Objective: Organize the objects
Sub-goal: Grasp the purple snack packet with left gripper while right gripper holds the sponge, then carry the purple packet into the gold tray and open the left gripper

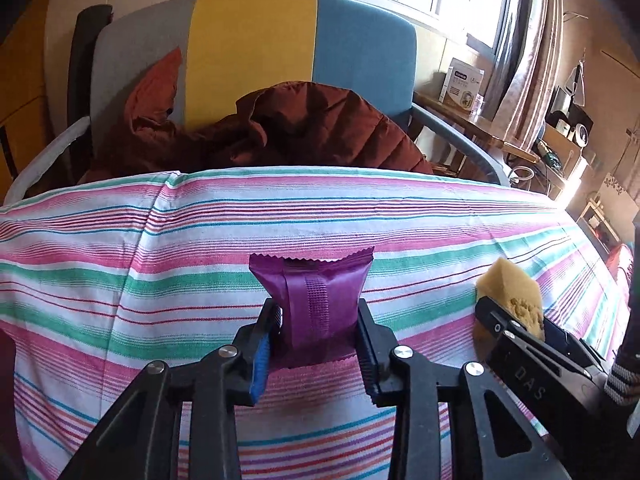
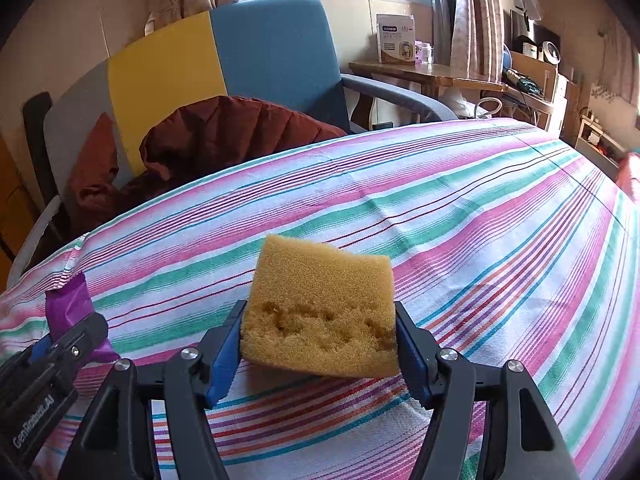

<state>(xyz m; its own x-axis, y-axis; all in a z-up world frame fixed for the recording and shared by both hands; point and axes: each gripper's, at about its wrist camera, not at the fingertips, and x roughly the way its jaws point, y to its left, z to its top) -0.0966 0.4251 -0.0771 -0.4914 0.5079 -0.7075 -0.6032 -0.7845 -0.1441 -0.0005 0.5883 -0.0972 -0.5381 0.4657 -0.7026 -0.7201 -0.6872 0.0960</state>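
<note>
left tool [image 1: 318,320]: pinched narrow on purple packet [image 1: 316,296], low over the striped counter [image 1: 120,240], perhaps touching | right tool [image 2: 320,340]: about half spread, clamping yellow sponge [image 2: 320,304] above the counter

Between the left gripper's [image 1: 319,330] matt black plastic jaws, the purple glossy foil packet [image 1: 316,300] is crinkled. The yellow porous foam sponge [image 2: 322,316] looks rough. Beneath both, the striped woven cotton cloth [image 2: 480,216] is matt.
</note>
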